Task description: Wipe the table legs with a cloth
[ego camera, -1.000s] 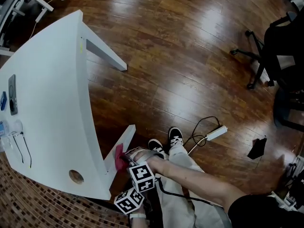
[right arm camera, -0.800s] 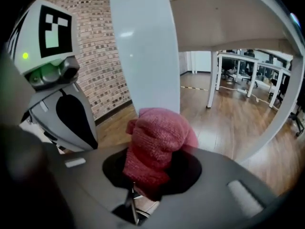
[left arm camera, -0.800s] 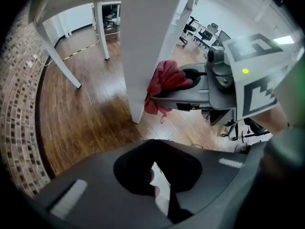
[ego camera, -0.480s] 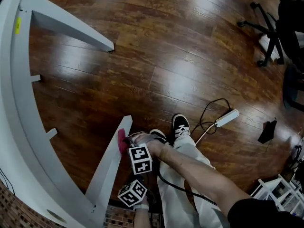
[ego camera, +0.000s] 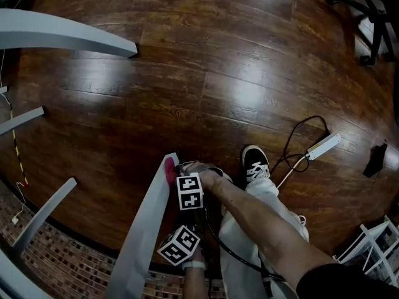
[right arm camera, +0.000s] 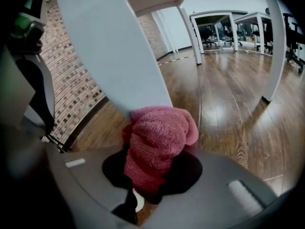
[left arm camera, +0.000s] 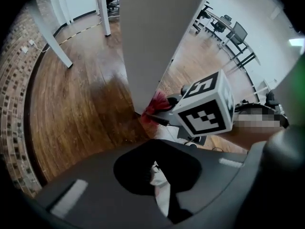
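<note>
Clamping the cloth (right arm camera: 159, 137) tight, the right gripper (ego camera: 177, 174) presses it to the near leg (ego camera: 146, 229), right down by the foot, close to the floor (ego camera: 249, 73). The left gripper (ego camera: 181, 245) hangs beside that leg, jaws together, empty. I'd judge this leg nearly finished at its low end; the other legs (ego camera: 68, 39) stand well apart, likely left to do.

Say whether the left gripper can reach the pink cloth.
Probably yes: the cloth lies close ahead of the left gripper beside the table leg; only the right gripper, clamped on it, crowds the way.
</note>
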A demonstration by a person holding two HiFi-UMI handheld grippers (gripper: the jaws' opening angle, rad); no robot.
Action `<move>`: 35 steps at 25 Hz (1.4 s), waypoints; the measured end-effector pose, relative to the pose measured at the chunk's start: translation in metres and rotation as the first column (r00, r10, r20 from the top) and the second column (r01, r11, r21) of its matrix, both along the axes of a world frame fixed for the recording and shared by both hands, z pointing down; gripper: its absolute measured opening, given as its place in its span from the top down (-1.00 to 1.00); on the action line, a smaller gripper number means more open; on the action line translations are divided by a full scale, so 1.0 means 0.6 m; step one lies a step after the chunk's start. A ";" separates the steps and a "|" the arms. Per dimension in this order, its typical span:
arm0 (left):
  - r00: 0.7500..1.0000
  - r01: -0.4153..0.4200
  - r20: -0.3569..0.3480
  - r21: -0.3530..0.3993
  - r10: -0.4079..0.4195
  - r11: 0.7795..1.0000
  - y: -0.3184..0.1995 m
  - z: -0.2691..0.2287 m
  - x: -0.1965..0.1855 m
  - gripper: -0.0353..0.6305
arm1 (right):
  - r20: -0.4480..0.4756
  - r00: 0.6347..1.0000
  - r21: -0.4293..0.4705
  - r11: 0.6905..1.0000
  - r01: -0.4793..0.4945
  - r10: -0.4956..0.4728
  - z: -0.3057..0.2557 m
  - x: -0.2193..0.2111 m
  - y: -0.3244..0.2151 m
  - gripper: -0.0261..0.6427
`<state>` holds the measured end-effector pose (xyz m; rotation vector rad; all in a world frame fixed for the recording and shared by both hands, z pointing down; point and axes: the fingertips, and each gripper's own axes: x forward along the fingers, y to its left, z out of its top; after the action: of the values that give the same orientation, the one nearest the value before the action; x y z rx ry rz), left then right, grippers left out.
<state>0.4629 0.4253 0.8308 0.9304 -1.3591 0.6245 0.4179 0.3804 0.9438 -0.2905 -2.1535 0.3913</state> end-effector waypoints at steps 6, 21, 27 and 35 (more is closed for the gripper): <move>1.000 0.015 0.009 0.021 -0.016 1.000 -0.008 0.059 -0.005 0.90 | -0.045 0.998 -0.001 1.000 -0.032 0.031 0.119 0.002 -0.003 0.67; 0.997 -0.064 0.049 -0.032 0.065 0.997 0.022 -0.059 0.026 0.90 | 0.016 1.000 0.060 0.998 -0.005 0.004 -0.089 0.001 -0.013 0.68; 0.999 -0.021 0.045 0.068 0.018 0.997 -0.001 -0.254 0.043 0.90 | 0.082 0.997 0.081 0.997 -0.002 -0.004 -0.351 0.006 -0.033 0.68; 0.998 0.036 0.042 0.178 -0.044 0.983 0.015 -0.527 0.044 0.90 | 0.180 0.983 0.064 0.998 0.013 -0.024 -0.716 0.010 0.027 0.68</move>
<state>0.4893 0.4343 0.5145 1.0336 -1.4886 0.5027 0.4237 0.3964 0.5145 -0.3205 -2.3344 0.2955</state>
